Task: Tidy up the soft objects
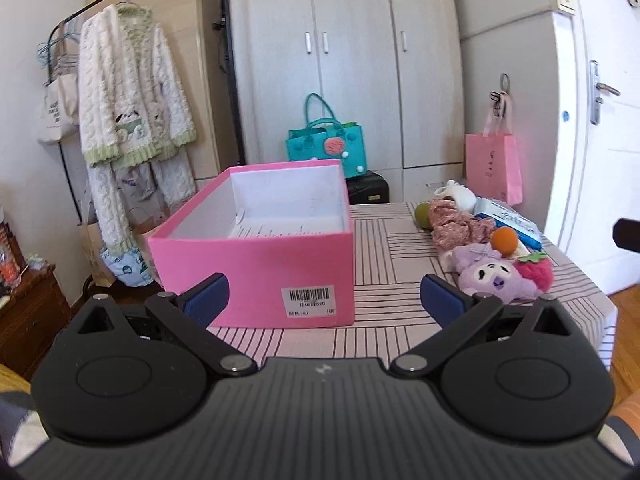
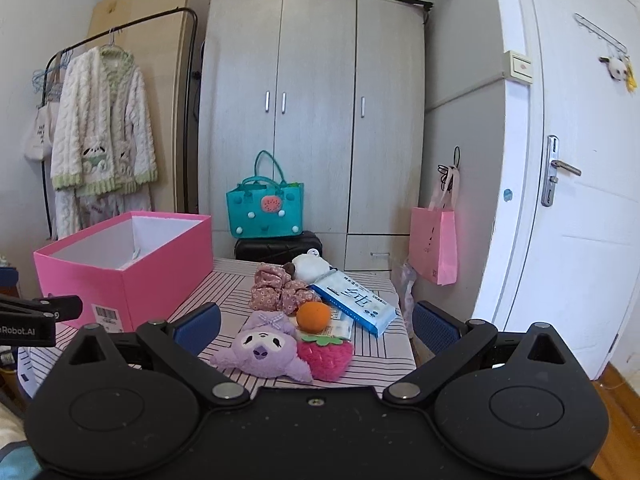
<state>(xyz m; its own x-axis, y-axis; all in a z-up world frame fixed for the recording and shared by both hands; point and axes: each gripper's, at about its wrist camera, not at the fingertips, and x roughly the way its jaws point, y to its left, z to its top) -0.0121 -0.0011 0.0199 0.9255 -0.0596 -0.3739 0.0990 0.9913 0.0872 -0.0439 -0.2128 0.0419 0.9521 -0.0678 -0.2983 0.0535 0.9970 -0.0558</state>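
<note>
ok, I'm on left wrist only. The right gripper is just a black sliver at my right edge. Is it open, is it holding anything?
Observer: Open. The right gripper has its pads wide apart and nothing is gripped.
Operator: What's it lined up on?
Observer: The purple plush lies straight ahead of it, roughly centred between the fingers. The strawberry plush touches that plush on the right.
Operator: The blue and white pack is half hidden for me.
Observer: In the right wrist view the wipes pack lies flat and almost fully visible. The orange ball covers only its near left corner.
</note>
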